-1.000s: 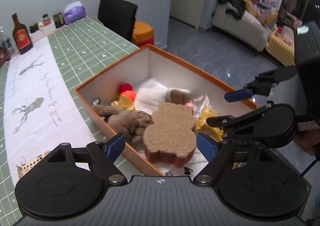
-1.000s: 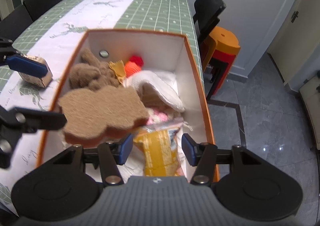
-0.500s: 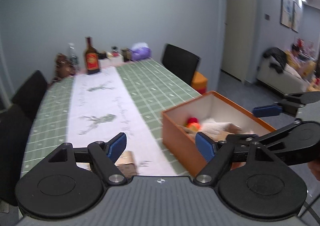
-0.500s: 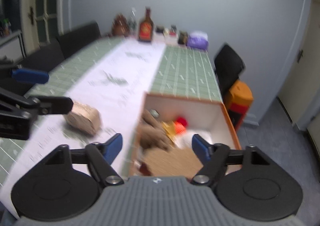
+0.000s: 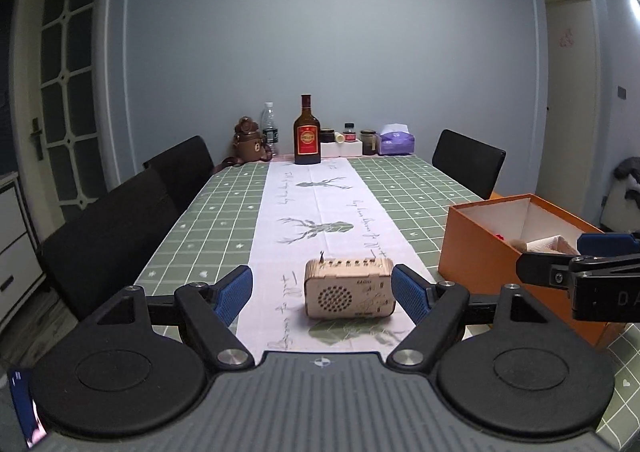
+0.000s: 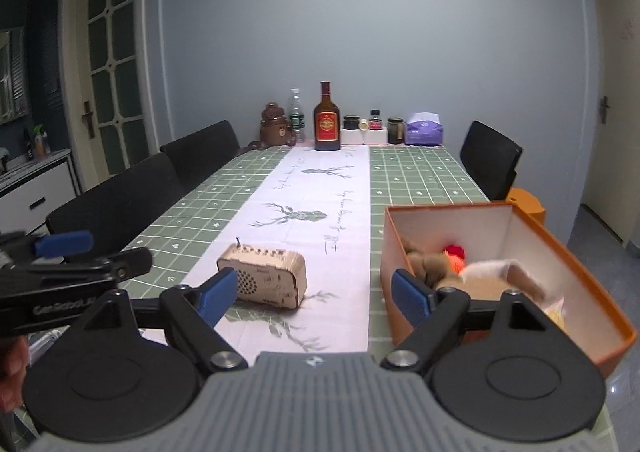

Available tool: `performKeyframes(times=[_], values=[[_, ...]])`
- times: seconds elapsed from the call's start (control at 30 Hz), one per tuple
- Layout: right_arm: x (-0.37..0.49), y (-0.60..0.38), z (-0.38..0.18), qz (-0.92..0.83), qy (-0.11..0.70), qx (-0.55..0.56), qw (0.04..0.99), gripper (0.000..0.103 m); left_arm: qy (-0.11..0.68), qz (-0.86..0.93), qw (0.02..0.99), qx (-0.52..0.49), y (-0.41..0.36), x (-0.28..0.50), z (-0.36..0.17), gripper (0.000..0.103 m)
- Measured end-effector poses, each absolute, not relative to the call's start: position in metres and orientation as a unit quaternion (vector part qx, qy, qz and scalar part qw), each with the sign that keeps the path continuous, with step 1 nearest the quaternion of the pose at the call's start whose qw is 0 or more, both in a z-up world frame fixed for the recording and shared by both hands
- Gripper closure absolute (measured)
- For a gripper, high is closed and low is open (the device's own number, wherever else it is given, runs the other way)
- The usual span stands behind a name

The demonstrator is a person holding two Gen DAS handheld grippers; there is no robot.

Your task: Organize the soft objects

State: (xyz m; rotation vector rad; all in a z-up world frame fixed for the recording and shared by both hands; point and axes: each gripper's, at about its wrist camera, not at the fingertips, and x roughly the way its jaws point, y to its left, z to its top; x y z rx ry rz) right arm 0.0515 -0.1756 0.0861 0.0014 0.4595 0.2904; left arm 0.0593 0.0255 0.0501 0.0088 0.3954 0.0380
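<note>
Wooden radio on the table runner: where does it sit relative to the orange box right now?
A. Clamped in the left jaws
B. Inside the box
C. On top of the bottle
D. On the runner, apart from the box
D. The wooden radio rests on the runner, with bare tablecloth between it and the orange box.

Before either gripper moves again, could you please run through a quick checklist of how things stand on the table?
1. Left gripper empty, jaws wide open: ok.
2. Right gripper empty, jaws wide open: ok.
3. Soft things, such as the brown plush toy and white cloth, lie inside the orange cardboard box: ok.
4. Box fully on the green checked table: cannot tell, its near right corner seems past the edge.
5. No soft things left on the table: ok in view; only the hard wooden radio-shaped box lies near.
</note>
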Motion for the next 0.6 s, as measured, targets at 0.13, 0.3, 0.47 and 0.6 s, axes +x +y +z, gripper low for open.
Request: performKeyframes(times=[0.13,0.3,0.47,0.6], values=[[0.037,-0.175,0.060,0.121,0.229,0.019,0.966,0.020,0.201,0.033,0.979,-0.008,0.030,0.046,0.032,0.009],[0.024,-0.175,0.032,0.092,0.217,0.009,0.972,0.016,0.222,0.032,0.974,-0.023,0.031,0.040,0.013,0.008],[0.016,-0.176,0.011,0.080,0.205,0.013,0.975,0.016,0.225,0.043,0.973,-0.035,0.030,0.032,-0.005,0.008],[0.012,-0.176,0.001,0.073,0.207,0.011,0.976,0.015,0.240,0.044,0.970,-0.025,0.025,0.030,-0.016,0.008]])
